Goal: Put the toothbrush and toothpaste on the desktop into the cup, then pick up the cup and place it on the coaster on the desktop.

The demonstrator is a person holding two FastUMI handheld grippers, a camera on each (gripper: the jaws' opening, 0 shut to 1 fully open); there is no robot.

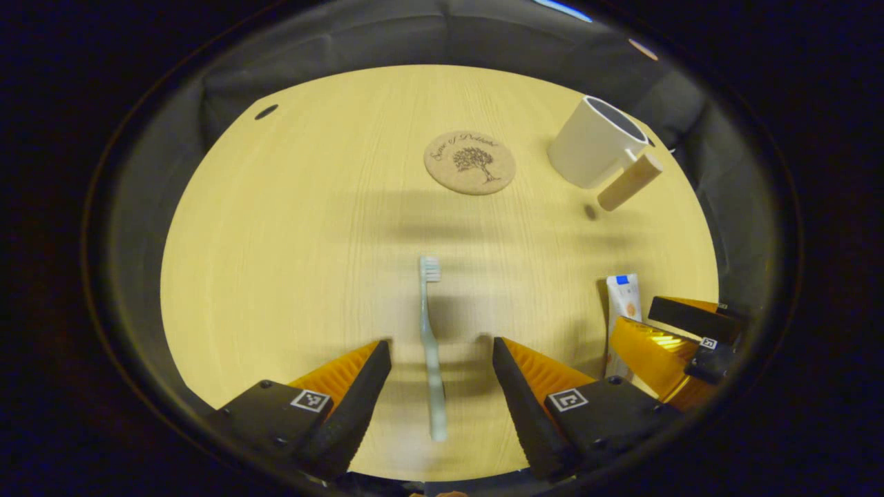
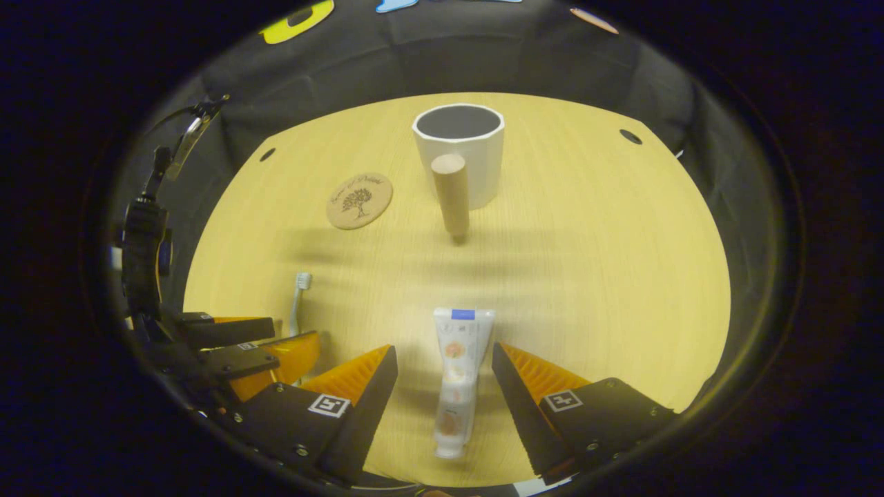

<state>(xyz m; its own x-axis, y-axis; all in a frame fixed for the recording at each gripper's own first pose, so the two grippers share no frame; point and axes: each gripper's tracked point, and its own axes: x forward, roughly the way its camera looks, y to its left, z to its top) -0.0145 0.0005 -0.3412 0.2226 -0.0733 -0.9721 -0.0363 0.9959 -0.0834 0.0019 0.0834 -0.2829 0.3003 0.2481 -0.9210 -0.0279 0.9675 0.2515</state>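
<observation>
Two tongs: left tongs [image 1: 442, 352] and right tongs [image 2: 442, 359] both spread wide, gripping nothing.
Toothbrush [image 1: 431, 345]: flat on the worktop [image 1: 290, 241], lying between the left fingers, head toward 12 o'clock; likely straddled ready for a pinch.
Toothpaste [image 2: 457, 373]: flat, between the right fingers, cap toward 6 o'clock, likewise lined up.
Cup [image 2: 458, 152]: upright at 12 o'clock in the right gripper view, round handle facing the camera.
Coaster [image 1: 469, 163]: bare, at 12 o'clock in the left gripper view; the cup is apart from it.
View difference: the right gripper view looks into the cup's open mouth; the left gripper view sees it side-on, at 2 o'clock.
</observation>
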